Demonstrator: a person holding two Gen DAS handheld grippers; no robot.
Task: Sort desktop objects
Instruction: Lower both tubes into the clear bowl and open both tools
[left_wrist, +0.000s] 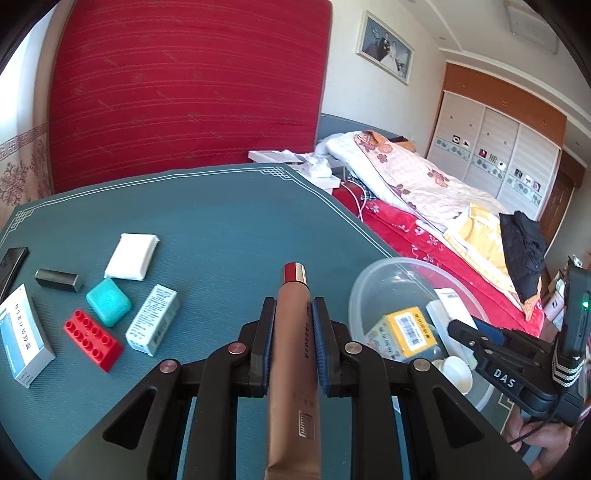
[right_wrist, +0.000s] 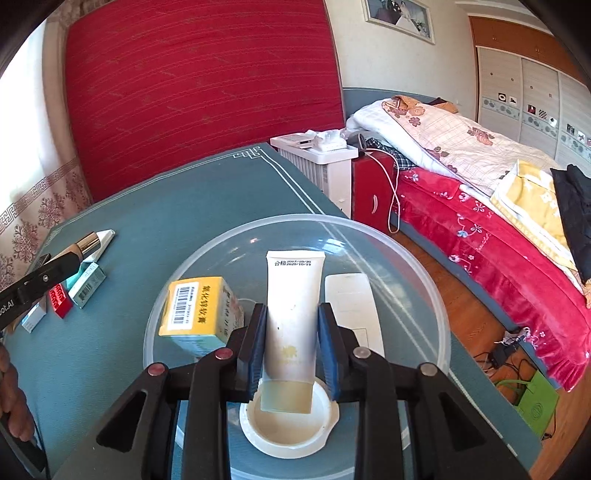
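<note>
Teal table (left_wrist: 229, 221), clear bowl (left_wrist: 373, 280), red brick (left_wrist: 93, 339) (possibly Lego), boxes

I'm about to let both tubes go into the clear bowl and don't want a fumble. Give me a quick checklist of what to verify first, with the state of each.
1. Left gripper clamped on the brown tube: ok.
2. Right gripper clamped on the white tube: ok.
3. White tube over the clear bowl: ok.
4. Brown tube over the bowl: not ok, it is over the table mat, beside the bowl.
5. Free room in the bowl beside the yellow box: ok.
6. The two grippers clear of each other: ok.
</note>
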